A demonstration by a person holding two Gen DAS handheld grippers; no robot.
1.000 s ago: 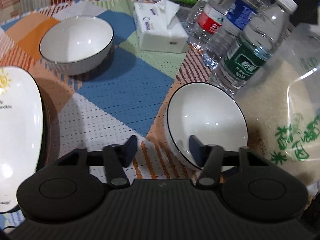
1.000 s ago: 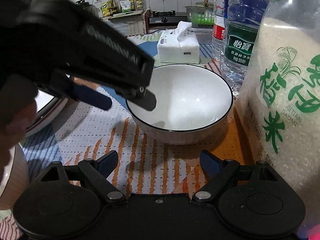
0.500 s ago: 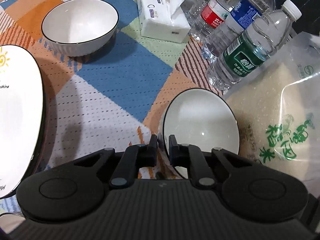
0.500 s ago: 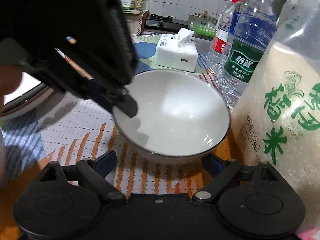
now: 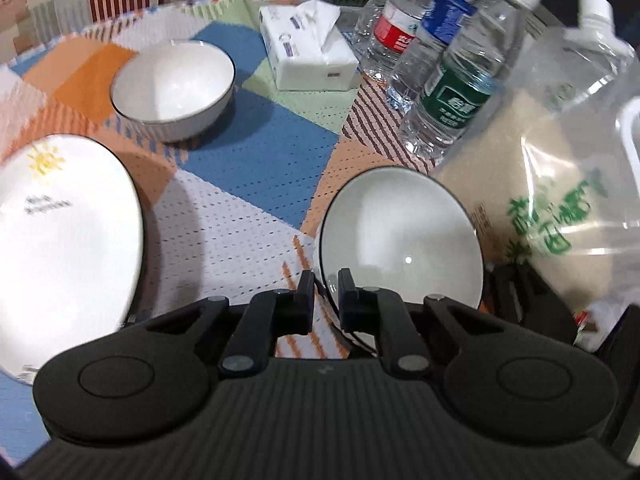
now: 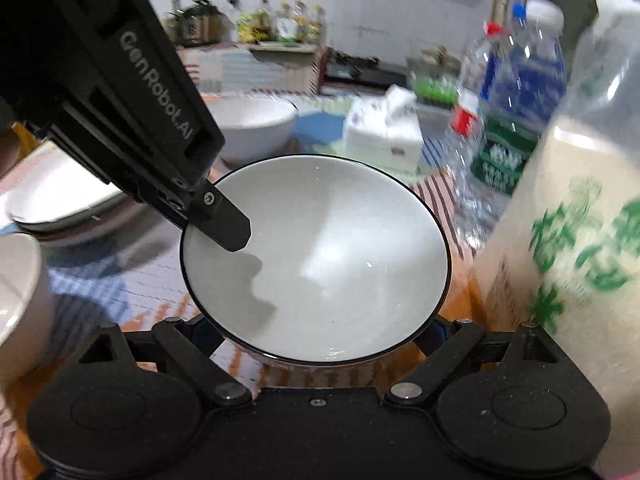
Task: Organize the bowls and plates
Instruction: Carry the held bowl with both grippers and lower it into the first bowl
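1. Now clamped on the near-left rim of the near bowl (image 5: pixel 400 240) by the left gripper (image 5: pixel 325 296), 1 finger inside, 1 outside; bowl tilted and apparently lifted off the tablecloth (image 5: pixel 256 184).
2. Right gripper (image 6: pixel 316 332) spread wide beneath that bowl, touching nothing visible.
3. Risk: thin rim pinch, so likely slipping or swinging into the rice bag (image 5: pixel 560 184) just right.
4. Far-left bowl (image 5: pixel 172 88) probable stacking target; plate (image 5: pixel 60 240) near left.
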